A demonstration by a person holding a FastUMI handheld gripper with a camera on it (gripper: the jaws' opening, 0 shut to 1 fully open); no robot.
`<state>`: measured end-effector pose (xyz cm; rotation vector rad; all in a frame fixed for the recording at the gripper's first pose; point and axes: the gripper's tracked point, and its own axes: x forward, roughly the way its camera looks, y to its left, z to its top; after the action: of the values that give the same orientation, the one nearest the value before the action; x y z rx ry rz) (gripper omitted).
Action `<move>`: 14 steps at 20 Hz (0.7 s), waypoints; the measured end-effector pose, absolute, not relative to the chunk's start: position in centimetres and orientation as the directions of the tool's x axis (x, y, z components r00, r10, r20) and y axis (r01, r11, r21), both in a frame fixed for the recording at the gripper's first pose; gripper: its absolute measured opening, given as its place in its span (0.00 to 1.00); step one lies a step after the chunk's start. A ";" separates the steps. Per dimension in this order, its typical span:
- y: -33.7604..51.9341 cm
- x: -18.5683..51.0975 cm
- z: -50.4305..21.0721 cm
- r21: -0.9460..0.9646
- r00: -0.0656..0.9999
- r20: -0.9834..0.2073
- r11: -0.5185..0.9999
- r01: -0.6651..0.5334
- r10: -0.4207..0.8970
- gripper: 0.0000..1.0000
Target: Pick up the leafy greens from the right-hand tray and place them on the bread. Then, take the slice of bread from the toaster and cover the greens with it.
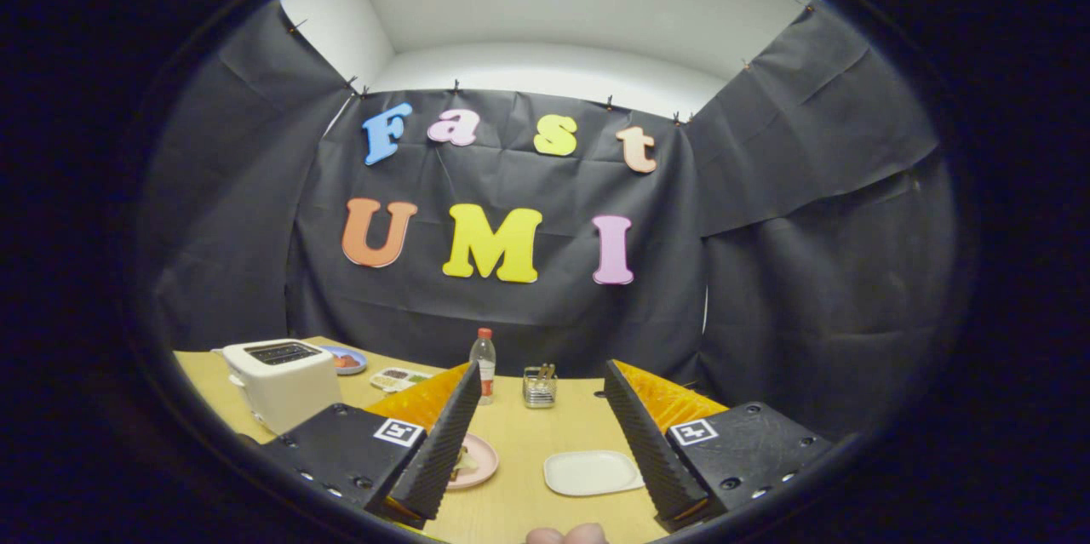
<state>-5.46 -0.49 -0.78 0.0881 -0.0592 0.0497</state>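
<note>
Behind left fingers [438, 442], pink plate [479, 459] half hidden; gripper [545, 442] spread, empty.

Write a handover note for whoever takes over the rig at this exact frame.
Claw: open, fingers wide apart, holding nothing, raised over the table.
White tray: between the fingers, looks bare.
Pink plate: partly behind the left finger, with some food on it; greens there cannot be confirmed.
Toaster: beyond the left finger; no slice can be made out in its slots.
Done: possibly the greens step.
Left: fetch the bread from the toaster and cover the greens.
</note>
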 end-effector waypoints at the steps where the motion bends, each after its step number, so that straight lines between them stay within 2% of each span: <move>1: -0.3 -5.9 -0.6 0.094 0.996 0.065 0.994 -0.059 0.053 0.89; 14: 1.1 -6.4 0.5 0.144 0.995 0.063 0.986 -0.088 0.079 0.90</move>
<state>-6.45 1.08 0.51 0.1474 -0.0570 0.0841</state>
